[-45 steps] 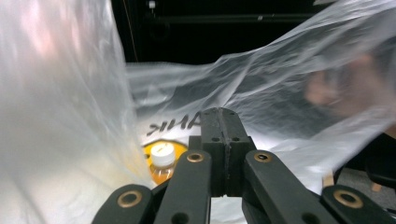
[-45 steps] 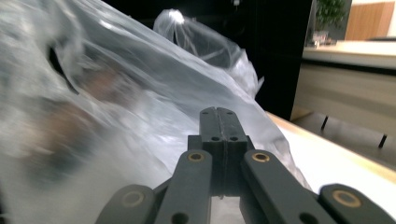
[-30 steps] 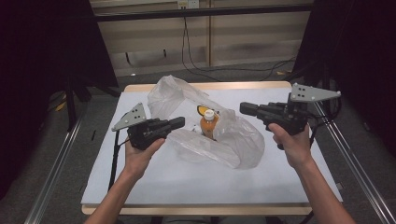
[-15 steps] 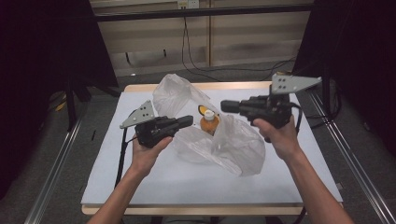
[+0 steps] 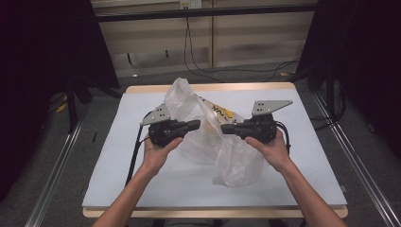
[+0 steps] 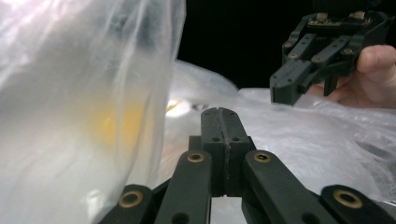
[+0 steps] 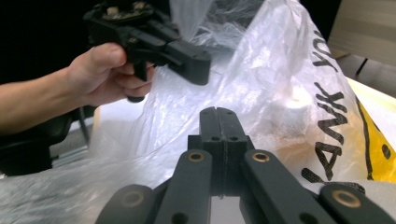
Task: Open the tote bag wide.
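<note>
Plastic bag [image 5: 222,142] blurs an orange thing inside; left gripper [image 5: 195,125] and right gripper [image 5: 226,128] are closed, empty.

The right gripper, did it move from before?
Yes. The right gripper came inward from near the table's right edge and now sits over the plastic bag.

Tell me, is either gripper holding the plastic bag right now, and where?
Neither. The left gripper and right gripper have jaws shut with nothing between them, poised over the plastic bag.
</note>
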A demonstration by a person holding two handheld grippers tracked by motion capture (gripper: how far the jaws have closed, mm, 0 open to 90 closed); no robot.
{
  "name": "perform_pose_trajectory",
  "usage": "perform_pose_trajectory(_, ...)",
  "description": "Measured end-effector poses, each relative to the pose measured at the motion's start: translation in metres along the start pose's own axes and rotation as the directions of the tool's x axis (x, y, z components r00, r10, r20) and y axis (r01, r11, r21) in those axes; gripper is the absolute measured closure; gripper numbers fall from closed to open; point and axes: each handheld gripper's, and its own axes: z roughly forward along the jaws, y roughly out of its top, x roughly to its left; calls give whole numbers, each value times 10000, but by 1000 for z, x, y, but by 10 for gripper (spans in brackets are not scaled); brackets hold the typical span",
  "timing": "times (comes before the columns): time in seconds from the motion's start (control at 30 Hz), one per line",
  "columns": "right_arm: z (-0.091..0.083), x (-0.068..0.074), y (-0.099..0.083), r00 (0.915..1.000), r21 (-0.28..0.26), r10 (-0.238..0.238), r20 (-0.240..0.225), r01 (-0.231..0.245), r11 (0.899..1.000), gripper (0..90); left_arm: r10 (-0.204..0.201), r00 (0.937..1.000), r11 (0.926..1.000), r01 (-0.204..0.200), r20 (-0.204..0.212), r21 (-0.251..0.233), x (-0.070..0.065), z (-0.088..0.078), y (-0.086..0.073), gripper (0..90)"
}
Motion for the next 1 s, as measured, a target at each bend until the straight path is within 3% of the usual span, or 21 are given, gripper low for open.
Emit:
perform_pose_trajectory(0.17, 13, -22, -13, 9988, 42, 398, 282, -400, 9992, 900, -329, 9994, 9994, 329, 68, 72, 18, 13, -10, 900)
perform_pose_trajectory(0.33, 25, -38, -23, 9964, 203, 666, 533, -677, 9975, 900, -335, 9994, 9989, 334, 11, 337, 27, 23, -18, 900)
perform_pose_trajectory(0.67, 33, -57, -35, 9897, 348, 1020, 1005, -1059, 9938, 900, -755, 9966, 9905, 786, -317, 1131, 45, 33, -42, 900)
perform_pose_trajectory(0.87, 39, -62, -48, 9860, 892, 1059, 1288, -1179, 9890, 900, -645, 9968, 9787, 723, -467, 1924, 50, 38, -55, 900)
perform_pose_trajectory(1.0, 47, -63, -61, 9854, 1460, 1051, 1343, -1245, 9814, 900, -371, 9986, 9569, 461, -368, 2868, 45, 47, -68, 900)
